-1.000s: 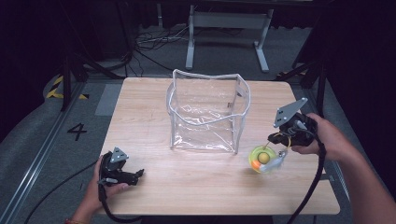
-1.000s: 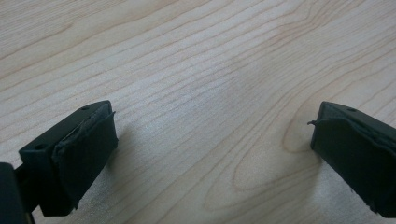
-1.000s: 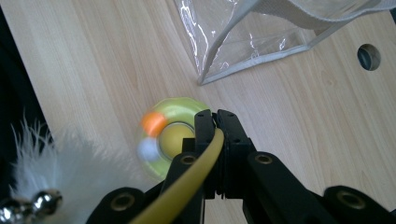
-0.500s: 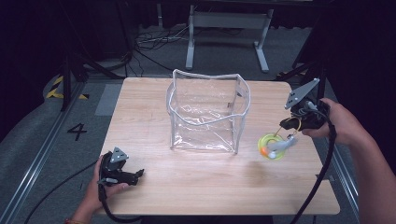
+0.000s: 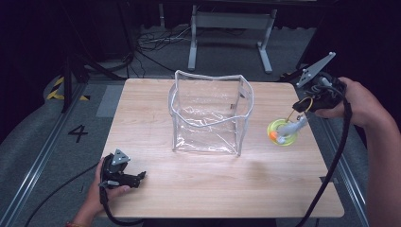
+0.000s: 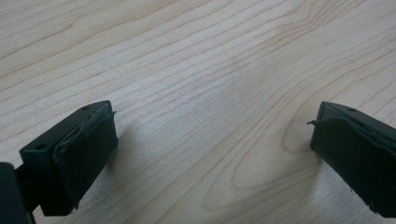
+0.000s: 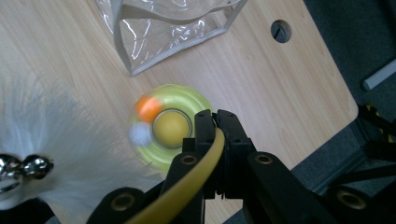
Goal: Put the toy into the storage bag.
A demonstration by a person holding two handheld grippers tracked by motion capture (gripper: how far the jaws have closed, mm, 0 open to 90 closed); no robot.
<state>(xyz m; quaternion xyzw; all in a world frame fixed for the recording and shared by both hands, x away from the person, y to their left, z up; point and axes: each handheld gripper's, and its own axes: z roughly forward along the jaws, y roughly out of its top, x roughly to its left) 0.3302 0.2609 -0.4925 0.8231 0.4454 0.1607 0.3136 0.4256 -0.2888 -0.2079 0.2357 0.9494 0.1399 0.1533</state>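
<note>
My right gripper (image 5: 302, 105) (image 7: 215, 122) is shut on a yellow cord (image 7: 205, 163). From that cord hangs a yellow-green ring toy (image 5: 283, 132) (image 7: 170, 127) with an orange ball and a white ball, over the table's right side. A white feather tuft (image 7: 70, 154) and silver bells (image 7: 18, 168) dangle beside it. A clear plastic bag (image 5: 208, 113) (image 7: 163, 28) stands open-topped in the middle of the table, left of the toy. My left gripper (image 5: 135, 178) (image 6: 210, 140) rests low at the table's near left, jaws wide open with bare wood between them.
The wooden table (image 5: 213, 189) has a round hole (image 7: 281, 31) near its right edge. Cables trail from both grippers. A metal stand (image 5: 227, 28) and floor cables lie beyond the far edge. A person's forearm (image 5: 383, 156) runs along the right side.
My right gripper has risen and moved toward the far right, taking the ring toy up off the tabletop with it. The left gripper has stayed where it was.
</note>
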